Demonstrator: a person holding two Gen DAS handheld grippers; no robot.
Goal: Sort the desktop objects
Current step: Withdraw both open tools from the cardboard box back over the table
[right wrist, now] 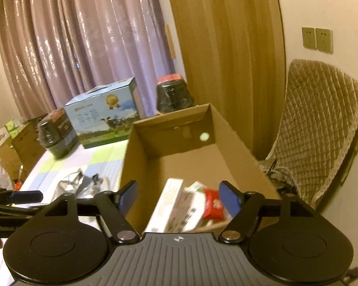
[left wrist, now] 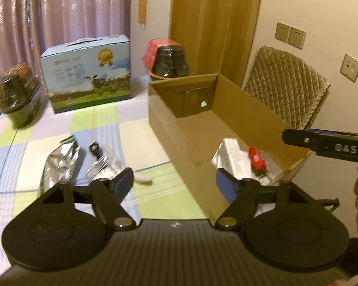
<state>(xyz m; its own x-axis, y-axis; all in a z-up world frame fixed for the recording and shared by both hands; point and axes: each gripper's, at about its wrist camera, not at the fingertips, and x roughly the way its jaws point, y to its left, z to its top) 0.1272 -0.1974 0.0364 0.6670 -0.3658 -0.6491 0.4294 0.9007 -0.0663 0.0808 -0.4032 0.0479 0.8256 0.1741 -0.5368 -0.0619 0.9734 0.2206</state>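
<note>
An open cardboard box (left wrist: 164,119) (right wrist: 131,157) stands on the checked tablecloth. Inside it lie a white carton (left wrist: 234,152) (right wrist: 171,202) and a small red packet (left wrist: 256,158) (right wrist: 214,205). On the cloth to its left lie a silver foil bag (left wrist: 59,164) (right wrist: 70,182), a clear plastic packet with a black item (left wrist: 100,164) (right wrist: 93,186) and a pale stick (left wrist: 143,178). My left gripper (left wrist: 175,183) is open and empty, above the box's near left wall. My right gripper (right wrist: 177,195) is open and empty above the box's near end; it also shows in the left wrist view (left wrist: 322,140).
A blue-green carry carton (left wrist: 88,76) (right wrist: 102,114), a dark wrapped jar (left wrist: 19,95) (right wrist: 55,131) and a red-lidded black jar (left wrist: 169,57) (right wrist: 173,93) stand at the table's back. A quilted chair (left wrist: 286,88) (right wrist: 317,128) is right of the box. Curtains and a wooden door lie behind.
</note>
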